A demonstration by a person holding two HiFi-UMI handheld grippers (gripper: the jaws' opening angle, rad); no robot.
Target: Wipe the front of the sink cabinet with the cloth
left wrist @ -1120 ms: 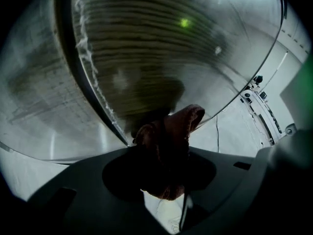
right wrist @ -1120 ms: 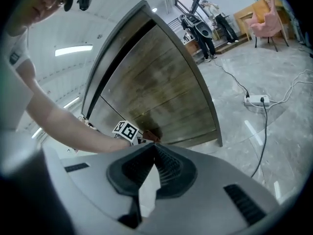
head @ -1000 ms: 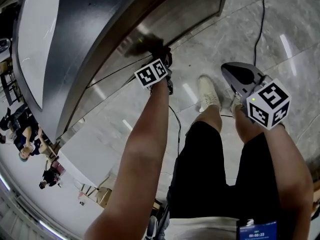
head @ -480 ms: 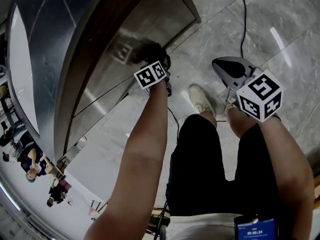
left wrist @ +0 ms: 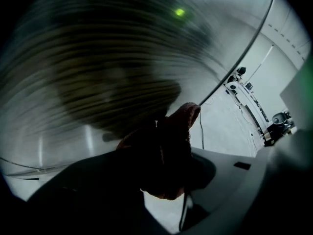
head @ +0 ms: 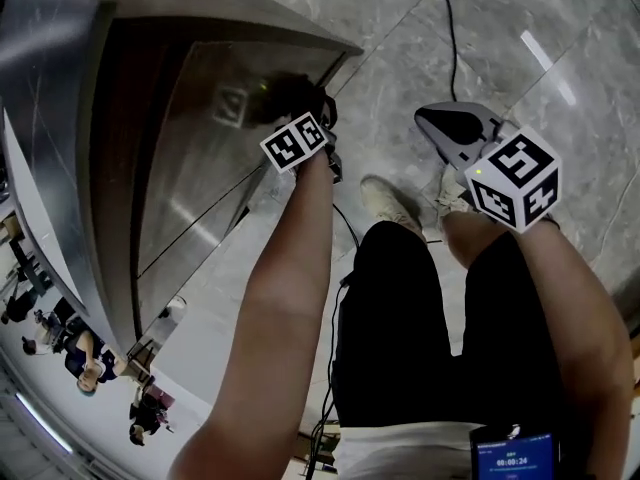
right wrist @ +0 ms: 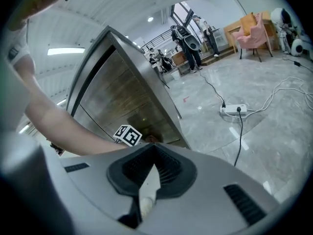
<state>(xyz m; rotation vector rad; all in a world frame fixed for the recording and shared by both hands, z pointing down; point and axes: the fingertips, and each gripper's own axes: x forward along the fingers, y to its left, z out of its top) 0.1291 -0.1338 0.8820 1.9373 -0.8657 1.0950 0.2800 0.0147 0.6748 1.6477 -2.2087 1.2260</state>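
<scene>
cloth (left wrist: 182,121), dark and bunched, sits clamped in my left tongs (head: 305,108). it is up against the brushed steel front of the sink cabinet (head: 190,148), close to one end of the panel, at about 11 o'clock in the head view. steel fills most of the left gripper view, streaked and blurred. my right tongs (right wrist: 148,180) are drawn in to a narrow slit with nothing between them. i hold them over the marble floor (head: 400,58) at about 1 o'clock, well apart from the cabinet. a black cable (head: 449,28) runs over the floor near 12 o'clock.
</scene>
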